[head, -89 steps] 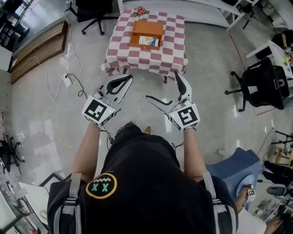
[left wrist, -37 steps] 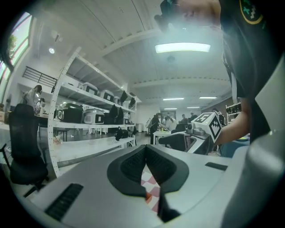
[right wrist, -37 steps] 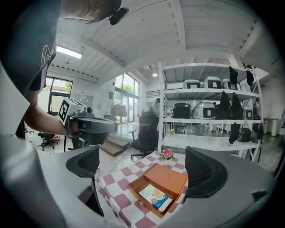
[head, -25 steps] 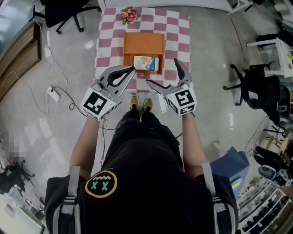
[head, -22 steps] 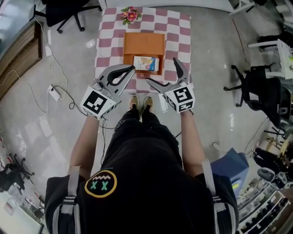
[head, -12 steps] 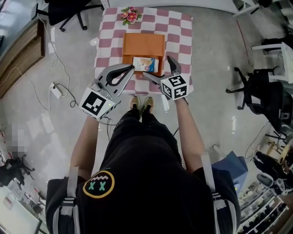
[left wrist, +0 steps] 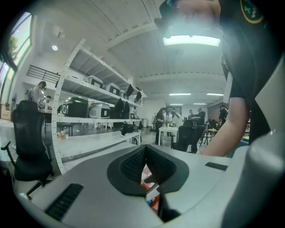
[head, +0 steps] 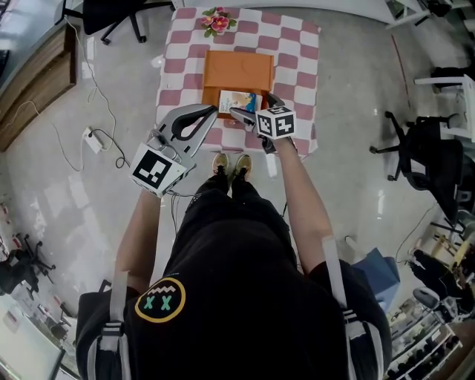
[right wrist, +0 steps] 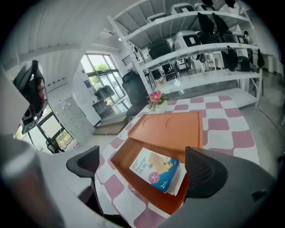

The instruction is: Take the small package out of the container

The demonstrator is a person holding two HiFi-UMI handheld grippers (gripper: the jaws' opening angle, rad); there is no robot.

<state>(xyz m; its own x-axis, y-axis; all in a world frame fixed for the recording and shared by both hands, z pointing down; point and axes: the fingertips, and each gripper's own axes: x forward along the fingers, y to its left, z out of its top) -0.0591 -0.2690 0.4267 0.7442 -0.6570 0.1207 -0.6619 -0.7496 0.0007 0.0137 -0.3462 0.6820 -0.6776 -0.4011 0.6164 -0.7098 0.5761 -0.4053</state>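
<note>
Small package (head: pixel 239 101) lies flat, print side up, in the near, deeper section of the orange container (head: pixel 237 68). In the head view its long axis runs left-right. In the right gripper view the package (right wrist: pixel 155 168) is skewed, running from upper left to lower right, with its right end against the container (right wrist: pixel 171 129) wall.

The container sits mid-tabletop on a pink/white checked cloth (head: pixel 297 59). A flower bunch (head: pixel 218 20) is at the far edge, at the top of the frame. The floor is grey and glossy, with a power strip and cable (head: pixel 90 139) at left and office chairs at upper left and right. White shelving (right wrist: pixel 209 49) stands behind the tabletop.

Right tongs (head: pixel 252 105) are over the container's near edge with the jaws wide apart. In the right gripper view the right tongs (right wrist: pixel 144 165) have the package framed between the jaws. No contact is visible and nothing is gripped.

Left tongs (head: pixel 214 110) are at lower left of the container, off the tabletop's near edge. In their own view the left tongs (left wrist: pixel 144 164) have the pads pressed together with nothing between them.
</note>
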